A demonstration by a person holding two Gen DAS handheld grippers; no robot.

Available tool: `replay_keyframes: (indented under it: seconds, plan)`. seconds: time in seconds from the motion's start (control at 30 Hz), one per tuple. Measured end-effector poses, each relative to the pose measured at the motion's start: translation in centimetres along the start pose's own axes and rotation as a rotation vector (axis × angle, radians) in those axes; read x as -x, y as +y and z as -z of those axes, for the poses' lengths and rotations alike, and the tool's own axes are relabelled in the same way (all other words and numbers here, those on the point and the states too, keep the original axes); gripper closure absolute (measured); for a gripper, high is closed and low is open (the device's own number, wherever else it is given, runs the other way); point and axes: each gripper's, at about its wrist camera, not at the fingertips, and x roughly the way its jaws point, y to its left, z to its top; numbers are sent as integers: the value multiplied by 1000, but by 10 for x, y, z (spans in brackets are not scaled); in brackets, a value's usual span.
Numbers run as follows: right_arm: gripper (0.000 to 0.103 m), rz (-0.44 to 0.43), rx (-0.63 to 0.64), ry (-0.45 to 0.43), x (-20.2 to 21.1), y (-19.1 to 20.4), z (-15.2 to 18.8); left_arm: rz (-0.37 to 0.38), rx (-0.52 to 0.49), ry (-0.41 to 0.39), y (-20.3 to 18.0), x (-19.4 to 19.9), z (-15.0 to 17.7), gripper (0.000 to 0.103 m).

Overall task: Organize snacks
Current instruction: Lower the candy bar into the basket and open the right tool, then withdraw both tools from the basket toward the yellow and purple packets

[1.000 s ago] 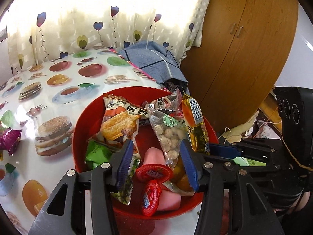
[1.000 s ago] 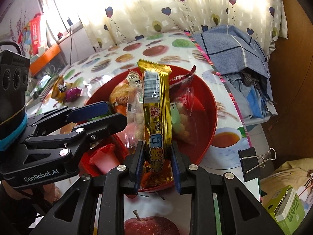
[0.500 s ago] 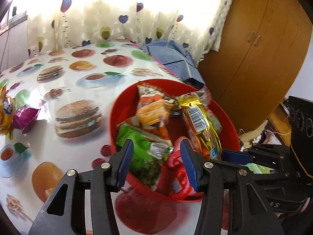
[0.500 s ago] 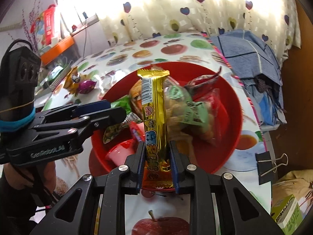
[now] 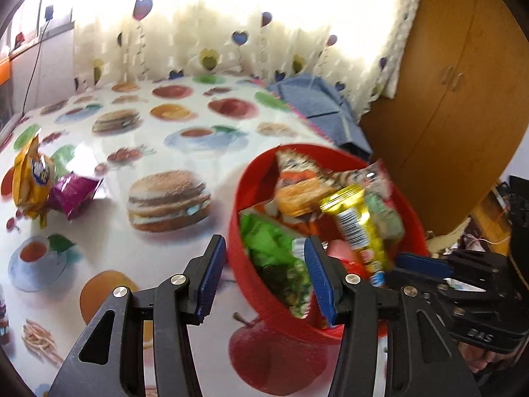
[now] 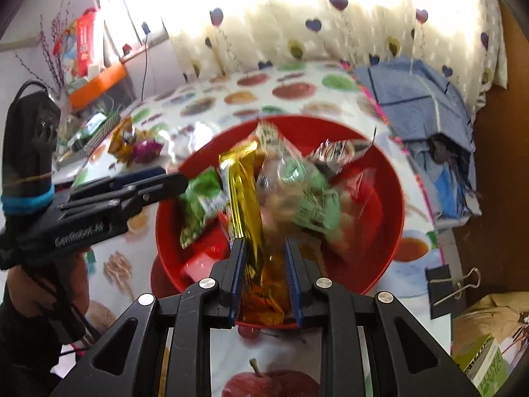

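Between left gripper [image 5: 264,274] jaws now: bowl rim [image 5: 235,258]

snacks [image 6: 307,198] in bowl [image 6: 393,205] | bowl on table [image 5: 139,125] | clip [image 6: 446,284] R of bowl

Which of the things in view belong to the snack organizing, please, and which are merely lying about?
Part of the job:
- red bowl of snacks
- gold snack bar, clamped in the right gripper
- green packet
- yellow packet and purple packet on the table

Lying about:
- blue cloth
- binder clip
- green box
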Motion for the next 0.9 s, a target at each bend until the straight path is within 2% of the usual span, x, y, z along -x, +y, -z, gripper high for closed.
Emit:
replay_keyframes:
  seconds: [0.1,0.3,0.5,0.67,0.8,0.9]
  plan:
    - [81,13,1,-11,2,0,1,-16,27,31,6,-8,3,52]
    - [81,57,-80,-65,14,-19,-4,-17,32,26,8,-11,2,52]
    - [81,100,-99,25,-3,-26,2,-21,28,24,10,-12,3,51]
    - [78,81,-83,28,-2,-20,3,-25,28,13,12,-4,4,51]
    - [71,72,-60,-24,12,-10,0,-15,33,-28,12,15,10,51]
    - [65,79,-44,-79,23,-2,-2,-43,13,-73,14,31,18,51]
